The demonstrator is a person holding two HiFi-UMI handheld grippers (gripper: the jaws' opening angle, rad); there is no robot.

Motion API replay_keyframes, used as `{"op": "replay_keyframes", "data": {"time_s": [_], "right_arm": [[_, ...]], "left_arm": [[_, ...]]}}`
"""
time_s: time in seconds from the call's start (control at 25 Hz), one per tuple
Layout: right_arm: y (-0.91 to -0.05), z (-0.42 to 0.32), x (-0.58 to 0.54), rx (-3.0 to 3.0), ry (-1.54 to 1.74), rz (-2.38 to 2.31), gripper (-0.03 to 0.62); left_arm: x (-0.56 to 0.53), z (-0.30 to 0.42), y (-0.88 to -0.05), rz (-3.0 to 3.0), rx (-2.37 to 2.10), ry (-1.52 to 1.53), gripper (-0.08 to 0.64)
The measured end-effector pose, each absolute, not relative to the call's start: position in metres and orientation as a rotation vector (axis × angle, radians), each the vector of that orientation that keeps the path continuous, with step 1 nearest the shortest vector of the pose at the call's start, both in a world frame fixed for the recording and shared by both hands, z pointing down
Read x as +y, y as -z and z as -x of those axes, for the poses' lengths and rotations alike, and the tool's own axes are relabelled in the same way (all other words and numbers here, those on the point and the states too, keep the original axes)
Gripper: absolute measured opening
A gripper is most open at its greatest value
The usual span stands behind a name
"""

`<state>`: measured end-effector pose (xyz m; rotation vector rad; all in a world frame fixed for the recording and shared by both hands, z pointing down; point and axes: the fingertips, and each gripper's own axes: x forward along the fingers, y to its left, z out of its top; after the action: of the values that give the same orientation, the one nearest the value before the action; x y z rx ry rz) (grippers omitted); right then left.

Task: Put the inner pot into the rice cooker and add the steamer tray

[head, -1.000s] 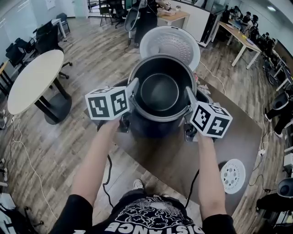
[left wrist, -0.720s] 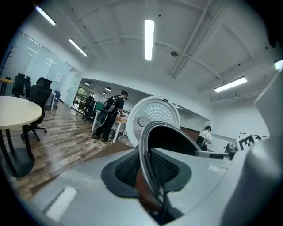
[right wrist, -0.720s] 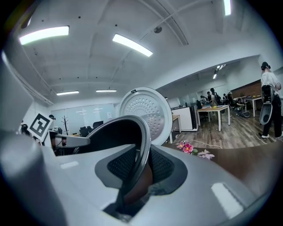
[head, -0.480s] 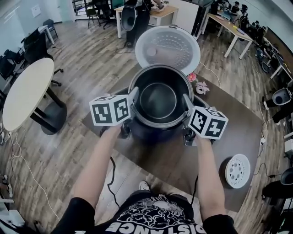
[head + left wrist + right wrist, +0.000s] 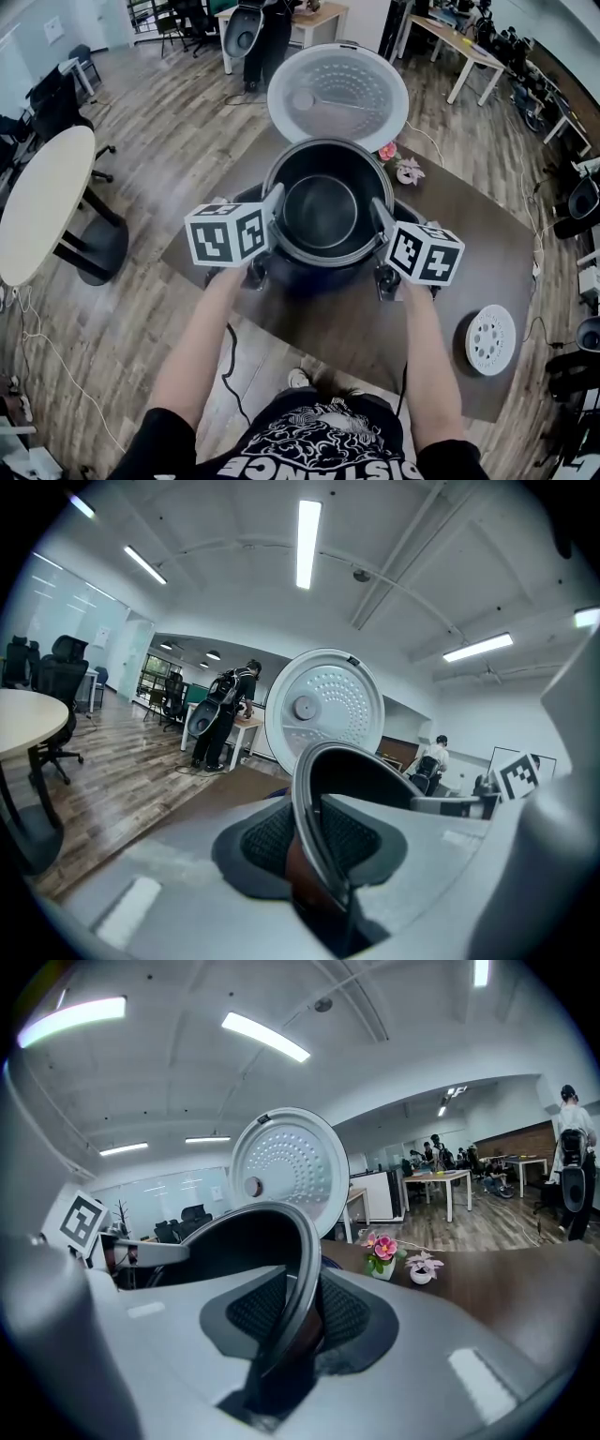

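Note:
The dark inner pot (image 5: 321, 211) hangs between my two grippers, right over the dark blue rice cooker body (image 5: 309, 274). My left gripper (image 5: 275, 202) pinches the pot's left rim (image 5: 307, 789) and my right gripper (image 5: 380, 214) pinches its right rim (image 5: 302, 1260). Both pairs of jaws have just been easing open a little, with the rim still between the pads. The cooker's white lid (image 5: 337, 94) stands open behind the pot. The white round steamer tray (image 5: 490, 339) lies on the brown table (image 5: 450, 244) at the right.
A small pot of pink flowers (image 5: 387, 152) and a small white pot (image 5: 409, 172) stand behind the cooker to the right. A round white table (image 5: 37, 206) is off to the left. Cables run from the table's near edge. People and desks are far back.
Both grippers and the pot have sunk toward the cooker body. The grip on the rim looks the same.

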<state>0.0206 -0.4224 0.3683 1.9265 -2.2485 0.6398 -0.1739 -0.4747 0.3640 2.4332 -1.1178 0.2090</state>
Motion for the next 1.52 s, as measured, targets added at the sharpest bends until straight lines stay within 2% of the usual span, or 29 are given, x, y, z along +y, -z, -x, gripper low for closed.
{"op": "replay_keyframes", "data": {"time_s": [0.64,0.96,1.24,1.52], "right_arm": [[-0.368,-0.023,-0.423,-2.239,-0.627,-1.937,0.107],[-0.360,-0.020,-0.422,-2.216,-0.817,-1.973,0.078],[-0.378,-0.022,-0.423,-2.138,-0.857,-1.929,0.086],[-0.400,-0.026,-0.424,-2.068,-0.734,-1.873,0.117]], "left_arm": [[-0.475,0.170,-0.363,-2.529,-1.136,-0.246,0.110],[-0.479,0.175,-0.356,-2.459,-1.122,-0.230,0.101],[-0.483,0.172,-0.372,-2.435,-1.131,-0.311,0.101],[-0.484,0.166,-0.395,-2.447,-1.148,-0.396,0.110]]}}
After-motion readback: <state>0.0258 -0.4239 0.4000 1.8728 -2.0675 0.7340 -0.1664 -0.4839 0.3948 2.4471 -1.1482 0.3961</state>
